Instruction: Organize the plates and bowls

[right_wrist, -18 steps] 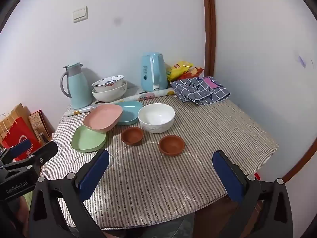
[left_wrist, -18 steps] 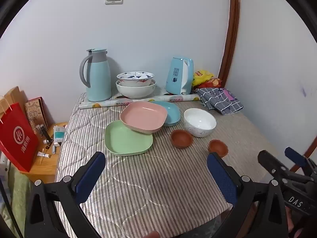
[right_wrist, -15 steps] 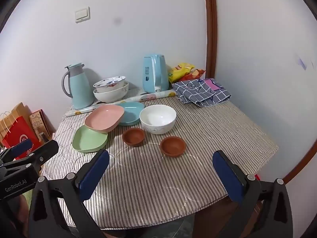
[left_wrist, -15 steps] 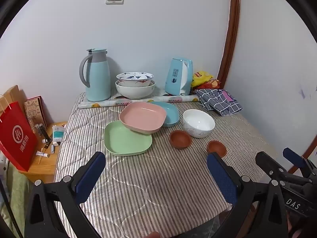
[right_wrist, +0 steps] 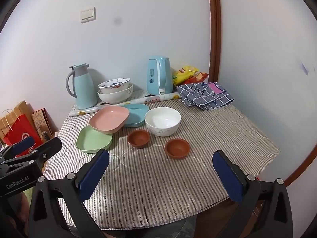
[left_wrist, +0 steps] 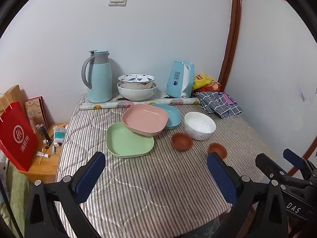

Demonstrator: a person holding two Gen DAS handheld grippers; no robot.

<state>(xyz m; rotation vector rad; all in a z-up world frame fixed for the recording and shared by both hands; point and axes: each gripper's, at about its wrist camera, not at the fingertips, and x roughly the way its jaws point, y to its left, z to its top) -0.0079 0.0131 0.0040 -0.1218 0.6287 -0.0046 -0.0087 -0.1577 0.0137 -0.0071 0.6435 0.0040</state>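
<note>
The pink plate (left_wrist: 144, 120) is seen tilted, propped on the back edge of the green plate (left_wrist: 128, 141) and overlapping the blue plate (left_wrist: 170, 115) behind it, near the middle of the table (left_wrist: 138, 188). Just to the right stands the white bowl (left_wrist: 199, 123), empty, and in front of it two small brown bowls, one (right_wrist: 138, 138) close to the plates and the other (right_wrist: 177, 148) nearer the front edge; both are empty as well. Nothing is sorted yet, so the task is judged to be at its very start, with the approach to the first piece in hand. For the next move, a reach forward and down is called for, probably to a rim of one plate or to a brown bowl, so that like pieces can be stacked; the leaning pink plate may slide when touched.

At the back, a patterned bowl (left_wrist: 136, 80) is nested in a larger white one (left_wrist: 136, 93), between a pale blue jug (left_wrist: 99, 79) and a kettle (left_wrist: 181, 79); a checked cloth (left_wrist: 220, 104) lies in the corner.

The left tool (left_wrist: 156, 168) and the right tool (right_wrist: 160, 168) are held wide open and empty above the near edge of the table, well apart from all the dishes.
</note>
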